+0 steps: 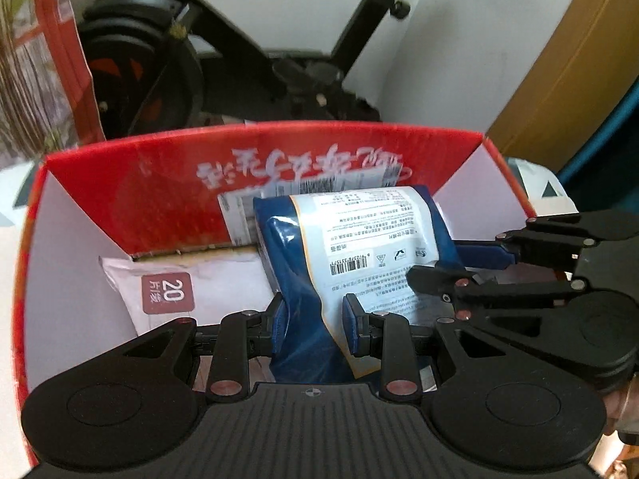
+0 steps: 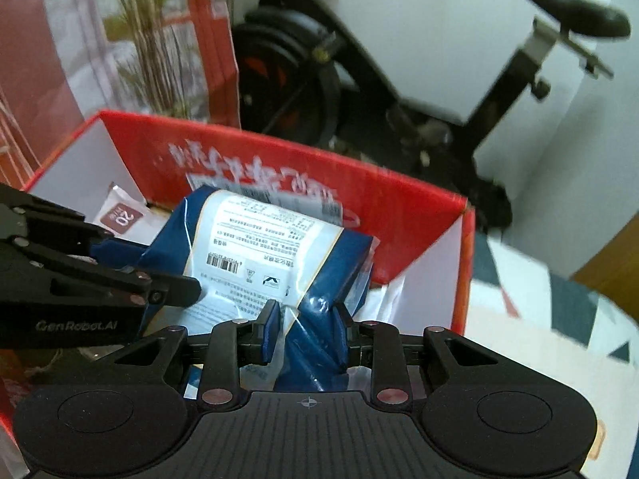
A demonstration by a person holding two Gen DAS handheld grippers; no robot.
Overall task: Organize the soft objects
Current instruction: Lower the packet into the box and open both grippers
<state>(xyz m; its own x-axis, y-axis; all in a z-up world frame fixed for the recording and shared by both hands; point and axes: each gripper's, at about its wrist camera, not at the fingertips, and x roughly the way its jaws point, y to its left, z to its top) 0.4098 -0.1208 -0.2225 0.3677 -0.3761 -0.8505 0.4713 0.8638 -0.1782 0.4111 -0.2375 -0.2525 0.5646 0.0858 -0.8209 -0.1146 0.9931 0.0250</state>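
Box [image 1: 159, 183] walls, red outside and white inside, stand around almost everything you are working on, so let us use that open red box as our marker. Your left gripper [image 1: 315, 327] is squeezed tight on the blue packet [image 1: 359, 239], and its blue pads [image 1: 279, 327] press the near end of the packet from both sides. Your right gripper [image 2: 305, 331] is also clamped on that blue packet [image 2: 259, 239], pinching the crinkled end beside the left one. So you hold one soft packet with both claws, and it hangs over the inside of the box with its white label and barcode facing up. Its far end reaches toward the back wall of the box [image 2: 359, 183], the wall with white writing on it. Down inside the box, by its left wall, lies a white packet [image 1: 191, 283] with a dark red tag that says 20. Behind the blue packet, against the back wall, a paper label [image 1: 239, 211] pokes out. Past the back wall of the box stands a black exercise bike [image 2: 359, 80]. Past the box's left corner you can see a green plant [image 2: 147, 40]
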